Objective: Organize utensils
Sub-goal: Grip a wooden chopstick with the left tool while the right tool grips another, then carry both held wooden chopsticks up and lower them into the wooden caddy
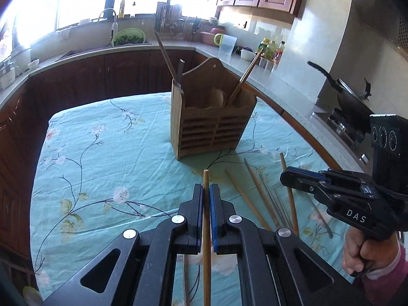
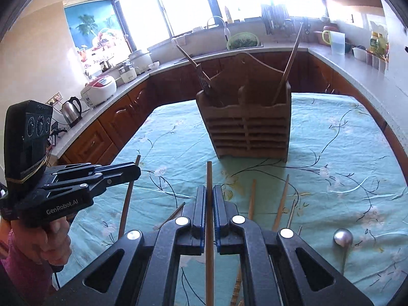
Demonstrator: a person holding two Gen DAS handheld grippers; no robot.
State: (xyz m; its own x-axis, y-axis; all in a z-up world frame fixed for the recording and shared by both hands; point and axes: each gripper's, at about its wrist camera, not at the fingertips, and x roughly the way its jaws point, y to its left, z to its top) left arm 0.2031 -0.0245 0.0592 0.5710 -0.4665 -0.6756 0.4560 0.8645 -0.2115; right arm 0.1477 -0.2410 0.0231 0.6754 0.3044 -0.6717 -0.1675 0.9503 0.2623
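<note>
A wooden utensil holder (image 1: 211, 125) (image 2: 248, 130) stands on the table with a few chopsticks and a metal utensil in it. My left gripper (image 1: 206, 191) is shut on a wooden chopstick (image 1: 206, 178) above the cloth; it also shows in the right wrist view (image 2: 135, 172). My right gripper (image 2: 209, 192) is shut on another wooden chopstick (image 2: 209, 173); it also shows in the left wrist view (image 1: 285, 177). Loose chopsticks (image 1: 257, 191) (image 2: 281, 201) lie on the cloth in front of the holder. A metal ladle (image 2: 343, 238) lies at the right.
The table has a teal floral cloth (image 1: 102, 153) (image 2: 331, 165). Kitchen counters ring it, with a wok (image 1: 352, 94) on the stove, a kettle (image 2: 72, 109), rice cookers (image 2: 99, 89) and a sink with a green basket (image 1: 128, 37).
</note>
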